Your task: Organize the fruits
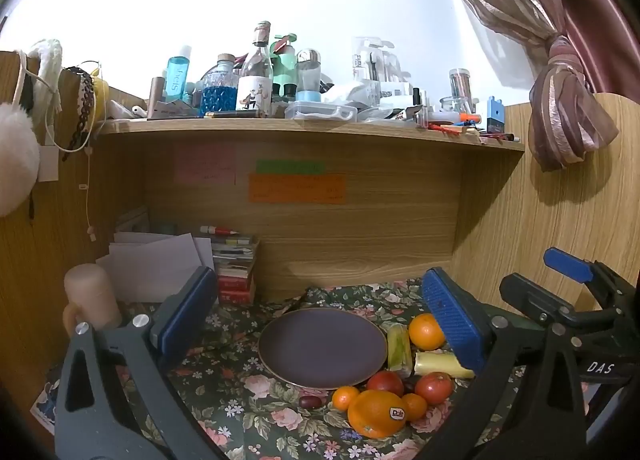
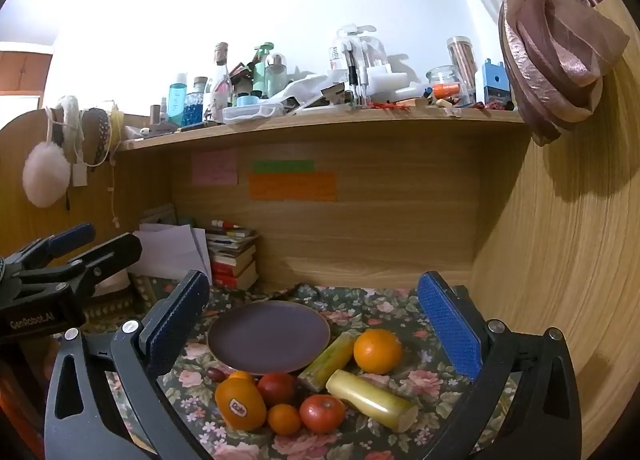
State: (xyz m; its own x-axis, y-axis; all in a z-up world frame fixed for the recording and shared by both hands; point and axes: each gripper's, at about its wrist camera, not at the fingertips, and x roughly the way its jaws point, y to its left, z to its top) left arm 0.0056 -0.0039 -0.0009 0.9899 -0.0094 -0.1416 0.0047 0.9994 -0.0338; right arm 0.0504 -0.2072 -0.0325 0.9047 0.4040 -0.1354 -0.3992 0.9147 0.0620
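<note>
An empty dark purple plate [image 1: 322, 346] [image 2: 269, 334] lies on the floral cloth. Right of and in front of it sit a labelled orange [image 1: 376, 414] [image 2: 240, 404], a second orange [image 1: 426, 332] [image 2: 377, 351], two tomatoes [image 1: 433, 388] [image 2: 322, 413], small tangerines [image 1: 345, 398] [image 2: 284, 419], two pale cane pieces [image 1: 440, 365] [image 2: 370, 400] and a dark date [image 1: 310, 402] [image 2: 215, 374]. My left gripper [image 1: 320, 320] stands open above the plate. My right gripper [image 2: 312, 324] is open too, with nothing between its pads. Each gripper shows at the edge of the other's view.
The desk nook has a wooden back wall and a side wall close on the right [image 2: 560, 280]. Stacked books [image 1: 236, 272] and papers [image 1: 160, 264] stand at the back left, with a beige mug [image 1: 90, 300] beside them. A cluttered shelf [image 1: 312, 126] overhangs; a knotted curtain [image 1: 568, 112] hangs right.
</note>
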